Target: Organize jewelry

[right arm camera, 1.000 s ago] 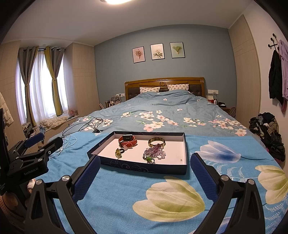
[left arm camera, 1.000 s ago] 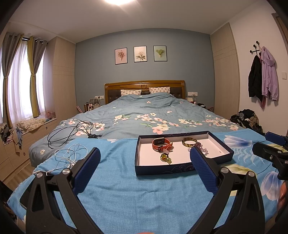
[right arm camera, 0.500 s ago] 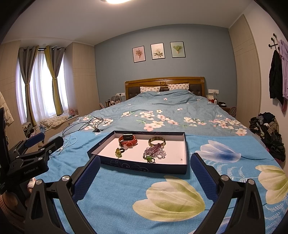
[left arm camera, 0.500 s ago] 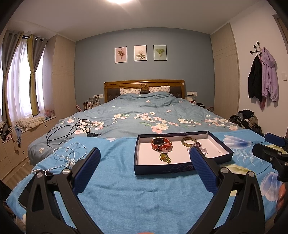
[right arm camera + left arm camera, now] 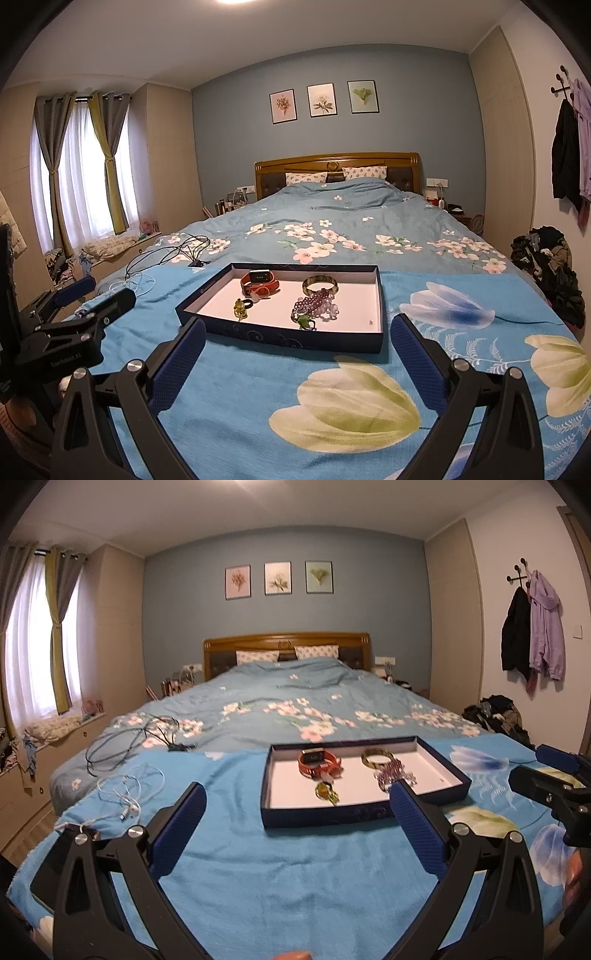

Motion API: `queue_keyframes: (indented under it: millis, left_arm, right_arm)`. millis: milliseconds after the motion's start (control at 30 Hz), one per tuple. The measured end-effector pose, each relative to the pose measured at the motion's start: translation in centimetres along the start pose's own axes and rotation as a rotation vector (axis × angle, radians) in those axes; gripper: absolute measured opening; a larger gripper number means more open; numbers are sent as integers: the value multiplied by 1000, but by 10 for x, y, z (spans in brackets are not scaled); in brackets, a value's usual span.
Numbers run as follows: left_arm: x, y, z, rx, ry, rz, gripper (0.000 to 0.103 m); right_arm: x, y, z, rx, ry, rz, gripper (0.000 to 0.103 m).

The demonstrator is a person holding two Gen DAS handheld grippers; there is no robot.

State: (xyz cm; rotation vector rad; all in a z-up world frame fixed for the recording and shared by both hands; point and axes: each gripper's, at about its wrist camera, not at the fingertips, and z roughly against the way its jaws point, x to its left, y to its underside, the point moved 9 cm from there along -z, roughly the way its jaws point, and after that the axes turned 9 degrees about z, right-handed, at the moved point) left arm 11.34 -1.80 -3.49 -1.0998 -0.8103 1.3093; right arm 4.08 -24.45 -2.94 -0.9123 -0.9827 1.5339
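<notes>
A dark blue tray [image 5: 325, 815] with a white floor lies on the blue blanket at the foot of the bed; it also shows in the right wrist view [image 5: 280, 341]. In it lie a red watch [image 5: 318, 764] [image 5: 259, 281], a gold bangle [image 5: 377, 757] [image 5: 320, 284], a purple bead bracelet [image 5: 394, 775] [image 5: 314, 303] and a small green-yellow piece [image 5: 325, 792] [image 5: 240, 307]. My left gripper [image 5: 295, 814] is open and empty, short of the tray's near wall. My right gripper [image 5: 297, 347] is open and empty, just before the tray.
White earphone cable [image 5: 125, 790] and black cables [image 5: 140, 734] lie on the bed left of the tray. The right gripper shows at the right edge of the left wrist view [image 5: 550, 775]. The left gripper shows at the left of the right wrist view [image 5: 74, 317]. Clothes [image 5: 550, 266] are piled by the right wall.
The left gripper has tipped and shifted slightly, so the tray sits a little higher and closer in its view. The right gripper has barely moved. Both stay open.
</notes>
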Motion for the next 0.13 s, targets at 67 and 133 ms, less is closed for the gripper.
queue_keyframes:
  millis: [67,133]
  left_arm:
    - [1,2,-2,8,-3,4,98]
    - [3,2,-7,16,-10,9,98]
  right_arm:
    - [-1,0,0,1,1,2,96]
    - [-2,1,-1,2,6,2,96]
